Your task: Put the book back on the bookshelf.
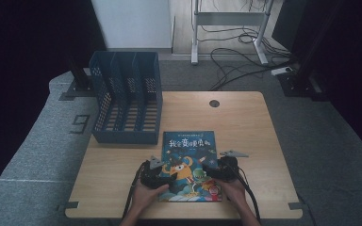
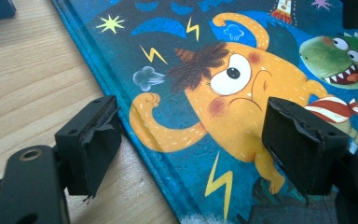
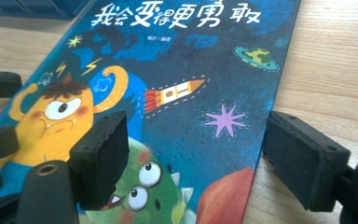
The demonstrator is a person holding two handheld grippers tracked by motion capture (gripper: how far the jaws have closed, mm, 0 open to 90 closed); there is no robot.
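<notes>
A picture book (image 1: 190,162) with a dark blue cover lies flat on the wooden tabletop (image 1: 245,127), near the middle of the person's edge, its long sides running away from that edge. Behind it, toward the far left corner, stands a blue slotted file rack (image 1: 127,101), just beside the book's far left corner. The left tool (image 2: 193,140) stands open, one jaw over bare wood just off the book's left edge and the other above the orange monster on the cover. The right tool (image 3: 196,154) is open too, straddling the book's right edge, one jaw over the green creature, the other over the wood; neither pad presses on anything. The step in hand looks like setting both tools at the book's two sides before picking it up. The next move probably calls for getting a jaw under each edge, since the book lies flush on the wood, then closing evenly so it lifts level toward the rack.
</notes>
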